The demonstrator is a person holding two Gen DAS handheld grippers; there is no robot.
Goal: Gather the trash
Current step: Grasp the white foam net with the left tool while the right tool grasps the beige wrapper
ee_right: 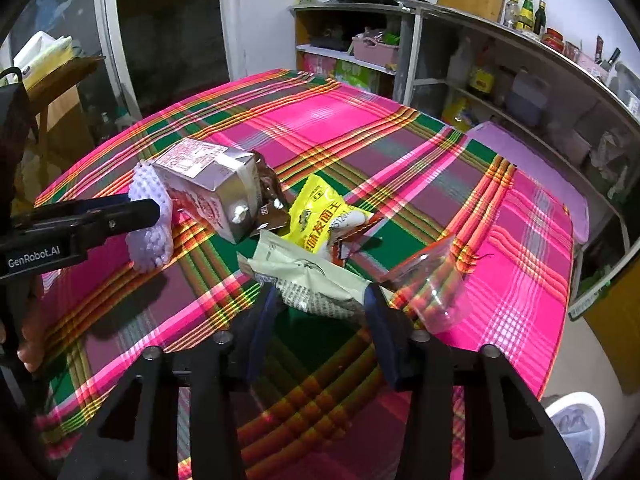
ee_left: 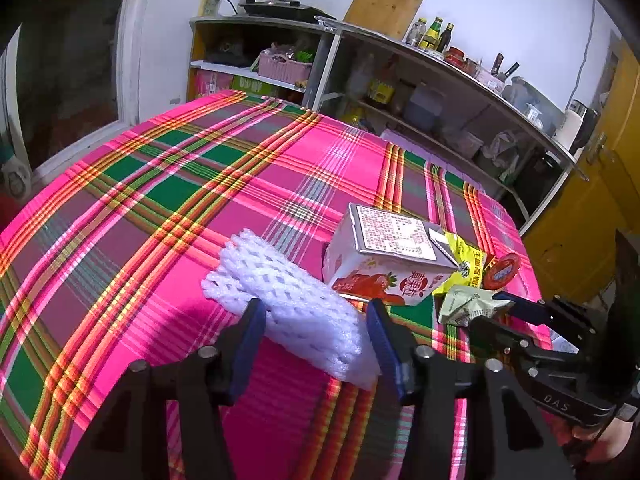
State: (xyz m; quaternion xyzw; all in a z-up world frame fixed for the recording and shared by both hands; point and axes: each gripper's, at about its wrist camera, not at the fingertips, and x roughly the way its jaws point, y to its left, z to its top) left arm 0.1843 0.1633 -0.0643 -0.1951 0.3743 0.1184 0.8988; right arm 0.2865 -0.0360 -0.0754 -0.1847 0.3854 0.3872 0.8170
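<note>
White foam fruit netting [ee_left: 288, 304], soft and springy and judged almost weightless, is seen lying on the plaid-covered desk [ee_left: 160, 184] just left of a strawberry drink carton [ee_left: 384, 256]. The netting sits between the blue pads of the left hand-held gripper [ee_left: 316, 320], which is spread fairly wide; whether the pads already press the foam cannot be told. A hold across the middle of the roll is judged best, since the mesh is likely to squash and spring back rather than slip.

A pale green snack wrapper [ee_right: 308, 276], thin and crinkly, is framed by the jaws of the right hand-held gripper [ee_right: 320, 304], set narrower around the wrapper's near edge; contact is not clearly shown. A pinch on a bunched fold is judged safer than one on the flat film.

From the right wrist view are shown things largely hidden in the left: a yellow noodle packet [ee_right: 320, 212], a brown wrapper [ee_right: 272, 200] tucked behind the carton, and a clear plastic cup [ee_right: 436, 284] lying on its side, light and easily crushed. The left wrist view alone gives the netting's full length and a red lid [ee_left: 504, 270] beyond the packets.
</note>
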